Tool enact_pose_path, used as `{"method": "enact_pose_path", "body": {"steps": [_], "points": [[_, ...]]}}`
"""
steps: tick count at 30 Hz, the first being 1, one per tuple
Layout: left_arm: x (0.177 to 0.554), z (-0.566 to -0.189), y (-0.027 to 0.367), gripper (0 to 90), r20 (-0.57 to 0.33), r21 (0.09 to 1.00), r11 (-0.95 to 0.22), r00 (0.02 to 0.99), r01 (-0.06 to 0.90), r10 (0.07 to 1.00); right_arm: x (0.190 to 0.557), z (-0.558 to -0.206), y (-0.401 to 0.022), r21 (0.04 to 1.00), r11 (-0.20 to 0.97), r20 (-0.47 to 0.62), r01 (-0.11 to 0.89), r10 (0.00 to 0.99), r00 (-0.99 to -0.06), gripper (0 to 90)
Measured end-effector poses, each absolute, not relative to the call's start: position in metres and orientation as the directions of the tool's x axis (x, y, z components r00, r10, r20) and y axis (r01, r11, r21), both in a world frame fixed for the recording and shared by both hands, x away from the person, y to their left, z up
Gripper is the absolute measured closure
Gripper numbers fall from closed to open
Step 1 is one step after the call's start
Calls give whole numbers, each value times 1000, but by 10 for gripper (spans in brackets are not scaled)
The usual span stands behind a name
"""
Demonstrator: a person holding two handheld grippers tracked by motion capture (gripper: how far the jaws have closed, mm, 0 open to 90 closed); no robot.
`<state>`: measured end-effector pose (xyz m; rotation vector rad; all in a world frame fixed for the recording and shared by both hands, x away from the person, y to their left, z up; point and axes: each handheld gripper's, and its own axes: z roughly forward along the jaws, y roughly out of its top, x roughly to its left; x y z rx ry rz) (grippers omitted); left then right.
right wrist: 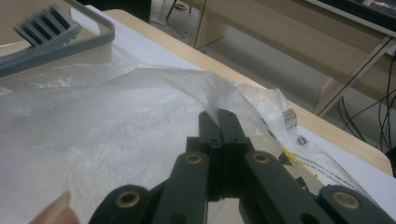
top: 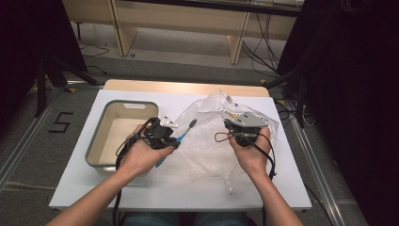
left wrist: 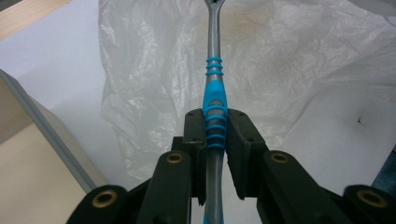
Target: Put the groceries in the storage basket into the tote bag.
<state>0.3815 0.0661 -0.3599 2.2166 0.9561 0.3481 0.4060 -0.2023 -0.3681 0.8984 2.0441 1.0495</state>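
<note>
Item: clear plastic bag [top: 207, 141], thin crinkled film spread on the white table [top: 70, 183]; a printed label with a yellow stripe and small black writing near its mouth, too small for us to read. Right gripper [right wrist: 219, 116], black jaws closed flat on a raised fold of the film. Item: toothbrush [left wrist: 215, 100], slim grey handle with ribbed blue rubber bands and dark bristles, clamped at the handle by the left gripper [left wrist: 215, 128] and held over the bag's left edge. Item: tub [top: 96, 136], grey rounded rim, beige inside, just left of the bag. We note a "5" on the floor [top: 28, 94]
</note>
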Motion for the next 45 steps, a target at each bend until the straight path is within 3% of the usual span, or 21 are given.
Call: {"method": "enact_pose_path", "body": {"steps": [24, 45], "points": [[376, -381, 31, 781, -16, 649, -560, 745, 515, 667, 405, -367, -203, 858, 439, -238, 267, 801, -549, 900], [390, -398, 11, 781, -2, 628, -571, 735, 528, 678, 404, -365, -203, 863, 432, -233, 264, 802, -551, 900]]}}
